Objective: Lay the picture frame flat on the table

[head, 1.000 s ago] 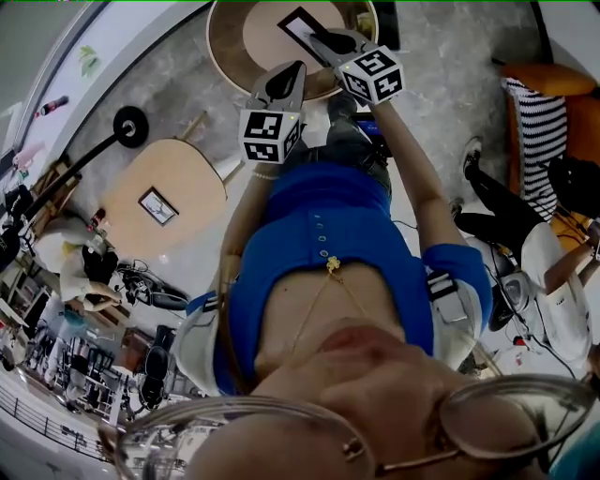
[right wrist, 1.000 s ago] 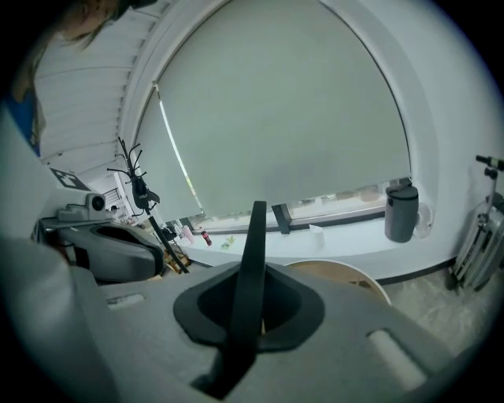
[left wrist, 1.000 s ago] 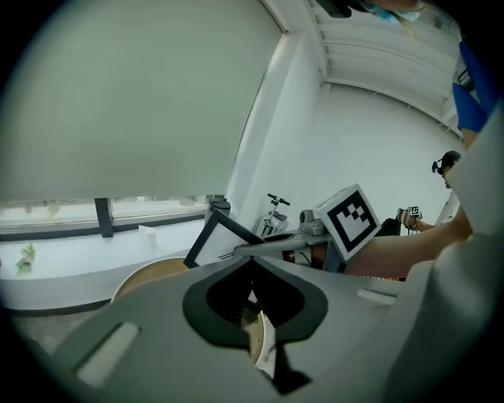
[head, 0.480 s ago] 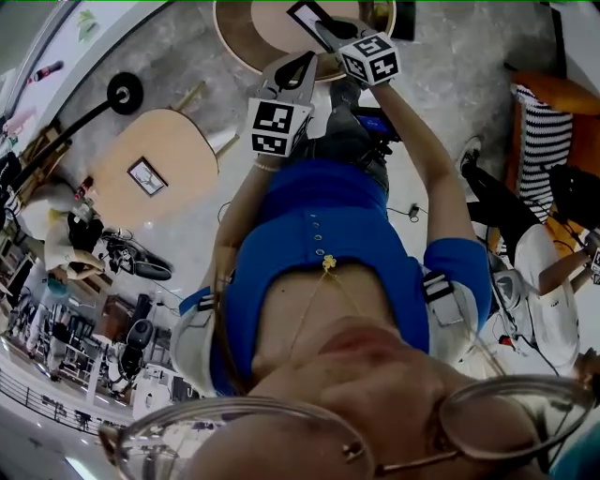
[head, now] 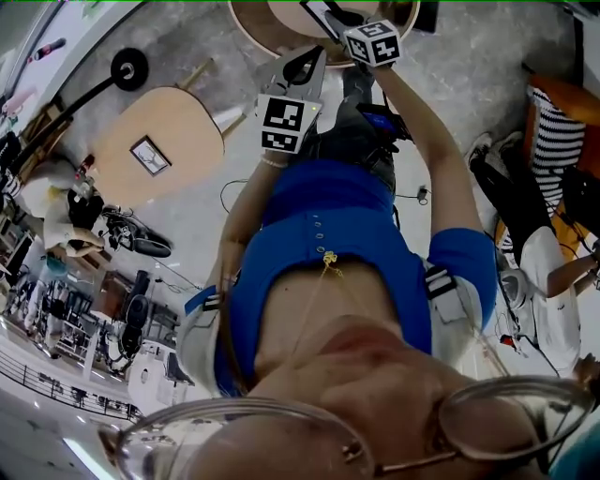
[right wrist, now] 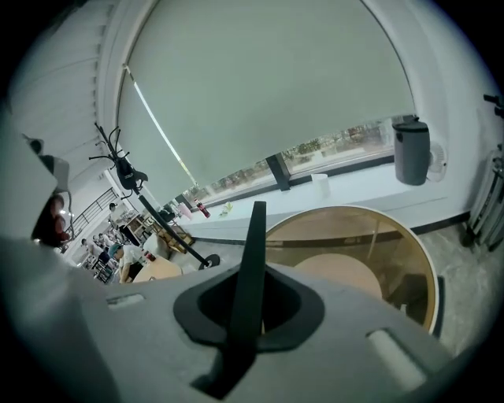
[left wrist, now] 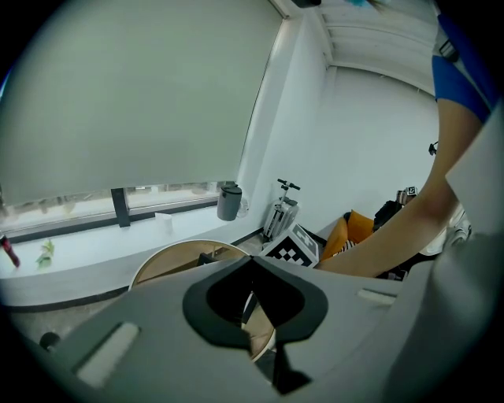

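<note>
The picture frame (head: 322,10), black-edged with a white face, is at the top of the head view over the round table (head: 255,30). My right gripper (head: 343,19) is shut on it. In the right gripper view the frame (right wrist: 253,228) shows edge-on as a thin black strip standing between the closed jaws of my right gripper (right wrist: 247,303), with the round glass-topped table (right wrist: 429,271) beyond. My left gripper (head: 312,58) is just left of it, near the table's rim, shut with nothing in it. In the left gripper view my left gripper (left wrist: 253,266) points at the table (left wrist: 169,258).
A second, smaller wooden table (head: 183,122) with another small frame (head: 150,156) stands to the left. A black stand with a round base (head: 129,69) crosses the floor there. A seated person in a striped top (head: 548,131) is at the right. A grey bin (right wrist: 412,151) stands on the window ledge.
Both grippers have moved toward the top of the head view, closer over the round table. The right gripper still holds the frame, which now sits partly cut off by the view's top edge.
</note>
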Motion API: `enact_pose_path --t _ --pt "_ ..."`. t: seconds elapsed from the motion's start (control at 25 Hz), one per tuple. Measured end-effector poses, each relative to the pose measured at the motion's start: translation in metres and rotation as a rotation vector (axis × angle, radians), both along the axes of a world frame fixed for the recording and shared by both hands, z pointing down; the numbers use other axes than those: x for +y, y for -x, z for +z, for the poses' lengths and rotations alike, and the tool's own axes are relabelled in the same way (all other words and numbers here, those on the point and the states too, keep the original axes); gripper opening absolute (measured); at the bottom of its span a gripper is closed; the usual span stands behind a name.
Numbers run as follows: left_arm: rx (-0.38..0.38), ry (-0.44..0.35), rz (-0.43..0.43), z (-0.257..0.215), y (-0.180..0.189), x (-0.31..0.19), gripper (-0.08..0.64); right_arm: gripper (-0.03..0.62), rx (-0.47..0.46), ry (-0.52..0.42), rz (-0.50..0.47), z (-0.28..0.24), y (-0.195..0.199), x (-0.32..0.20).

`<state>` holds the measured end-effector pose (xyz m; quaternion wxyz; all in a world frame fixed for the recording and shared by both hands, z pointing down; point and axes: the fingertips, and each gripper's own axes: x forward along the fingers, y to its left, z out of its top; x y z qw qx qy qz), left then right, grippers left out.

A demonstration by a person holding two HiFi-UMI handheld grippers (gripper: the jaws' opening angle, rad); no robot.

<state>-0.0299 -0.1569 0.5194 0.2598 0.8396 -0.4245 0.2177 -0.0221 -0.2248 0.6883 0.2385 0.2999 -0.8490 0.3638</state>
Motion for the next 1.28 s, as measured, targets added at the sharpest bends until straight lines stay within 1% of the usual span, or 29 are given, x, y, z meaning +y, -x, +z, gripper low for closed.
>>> enact_pose_path --t 0.08,0.2,0.36,0.52,0.68,0.92,1.12,1.2,1.28 --pt "0.003 0.011 -0.002 0.011 0.014 0.008 0.002 0.017 0.003 0.019 0.002 0.02 0.017 0.009" --pt "0.008 0.017 -0.008 0.026 0.029 0.016 0.002 0.018 0.029 0.025 -0.031 0.048 0.036 0.017" --pt "-0.001 0.042 -0.008 0.039 0.034 0.022 0.001 0.017 0.05 0.033 -0.052 0.076 0.042 0.018" --pt "-0.01 0.069 -0.002 0.057 0.043 0.026 0.002 0.017 0.062 0.037 -0.03 0.11 0.046 0.012" --pt "-0.011 0.088 -0.008 0.074 0.054 0.034 0.0 0.017 0.064 0.015 -0.039 0.138 0.052 0.02" --pt "-0.014 0.119 0.016 0.091 0.07 0.034 0.001 0.017 0.019 0.035 0.006 0.16 0.068 0.02" --pt "-0.007 0.135 0.04 0.102 0.069 0.035 0.0 0.017 -0.009 0.05 0.098 0.176 0.065 0.011" --pt "-0.007 0.143 0.046 0.11 0.069 0.036 0.0 0.017 -0.004 0.047 0.098 0.185 0.065 0.01" --pt "-0.007 0.152 0.05 0.117 0.073 0.036 0.0 0.017 0.006 0.04 0.075 0.193 0.07 0.01"
